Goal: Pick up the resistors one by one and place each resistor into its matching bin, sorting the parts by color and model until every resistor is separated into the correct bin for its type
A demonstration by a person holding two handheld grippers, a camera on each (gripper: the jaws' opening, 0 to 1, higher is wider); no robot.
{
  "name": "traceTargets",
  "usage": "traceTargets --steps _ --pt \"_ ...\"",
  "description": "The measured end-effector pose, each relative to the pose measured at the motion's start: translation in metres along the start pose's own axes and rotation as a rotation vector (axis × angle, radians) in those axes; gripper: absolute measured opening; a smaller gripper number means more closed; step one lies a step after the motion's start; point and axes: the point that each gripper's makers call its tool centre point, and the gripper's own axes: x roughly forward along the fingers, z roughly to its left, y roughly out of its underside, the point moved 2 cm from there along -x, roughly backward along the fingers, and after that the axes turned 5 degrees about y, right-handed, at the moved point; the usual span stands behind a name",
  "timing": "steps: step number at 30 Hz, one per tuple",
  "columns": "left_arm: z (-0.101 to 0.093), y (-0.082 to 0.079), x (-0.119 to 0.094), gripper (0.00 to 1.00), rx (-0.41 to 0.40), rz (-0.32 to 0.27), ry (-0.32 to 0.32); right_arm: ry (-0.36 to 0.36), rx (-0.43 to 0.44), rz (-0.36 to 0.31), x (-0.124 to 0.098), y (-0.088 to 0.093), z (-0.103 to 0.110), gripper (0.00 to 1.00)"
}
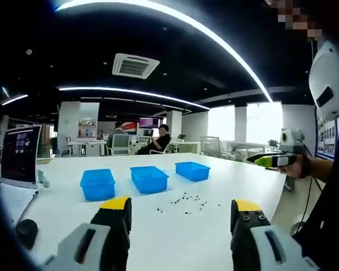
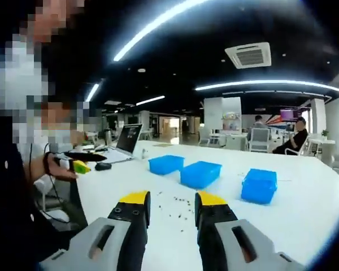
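Observation:
Small dark resistors point(image 1: 186, 202) lie scattered on the white table point(image 1: 214, 180), just in front of three blue bins point(image 1: 97, 183) point(image 1: 149, 179) point(image 1: 192, 170) standing in a row. My left gripper point(image 1: 181, 206) hovers well above the table, open wide, nothing between its jaws. The right gripper point(image 1: 274, 160) shows at the right, held in a hand beyond the table edge. In the right gripper view my right gripper point(image 2: 173, 199) is open and holds nothing, with the resistors point(image 2: 178, 206) and the bins point(image 2: 165, 164) point(image 2: 200, 174) point(image 2: 260, 185) ahead of it. The left gripper point(image 2: 79, 161) appears at the left in a hand.
A laptop point(image 2: 124, 141) and a black mouse point(image 2: 103, 166) sit at one end of the table. A screen point(image 1: 20, 155) and a round black object point(image 1: 27, 231) are at the left. People sit at desks point(image 1: 158, 141) far behind. The table edge point(image 1: 279, 195) runs at the right.

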Motion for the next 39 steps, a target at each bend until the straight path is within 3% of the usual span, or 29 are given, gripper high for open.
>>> traceTargets --steps 4,11,21,27,31,39 --pt "0.001 0.003 -0.006 0.72 -0.005 -0.002 -0.016 -0.099 0.011 0.087 0.016 0.000 0.006 0.30" --pt "0.004 0.009 -0.014 0.72 -0.007 0.010 -0.039 -0.218 -0.089 0.248 0.047 -0.005 0.014 0.30" --pt "0.008 0.015 -0.021 0.72 -0.023 0.013 -0.051 -0.345 -0.240 0.457 0.090 0.003 0.030 0.29" --pt "0.009 0.018 -0.024 0.72 -0.028 0.015 -0.058 -0.436 -0.342 0.634 0.116 0.024 0.045 0.27" --pt "0.012 0.019 -0.027 0.72 -0.025 0.013 -0.071 -0.466 -0.358 0.697 0.129 0.034 0.051 0.27" --pt "0.013 0.020 -0.029 0.72 -0.034 0.004 -0.073 -0.484 -0.426 0.836 0.161 0.070 0.049 0.24"
